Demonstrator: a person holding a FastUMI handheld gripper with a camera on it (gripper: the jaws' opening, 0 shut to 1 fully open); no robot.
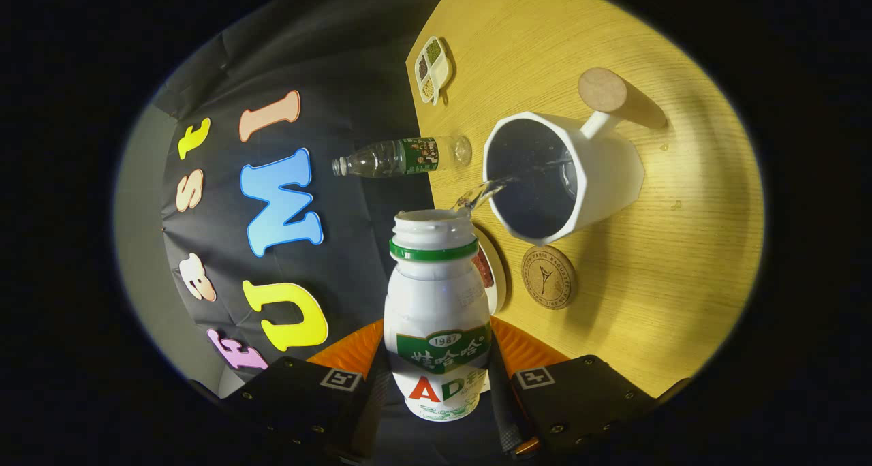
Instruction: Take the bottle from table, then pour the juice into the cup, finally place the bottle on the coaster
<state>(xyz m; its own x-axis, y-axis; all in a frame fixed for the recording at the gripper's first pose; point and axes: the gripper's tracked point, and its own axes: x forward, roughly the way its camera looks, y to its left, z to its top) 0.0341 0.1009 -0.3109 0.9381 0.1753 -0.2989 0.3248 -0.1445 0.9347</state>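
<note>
Both jaws clamp bottle (437,316), cup (562,176) beyond

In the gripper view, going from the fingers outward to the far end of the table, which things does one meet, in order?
White bottle held in the gripper → round coaster → white cup → small divided dish.

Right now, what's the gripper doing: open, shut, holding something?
Gripper: shut on the white bottle, one finger on each side, tilting it so liquid runs from its mouth into the white cup.
</note>
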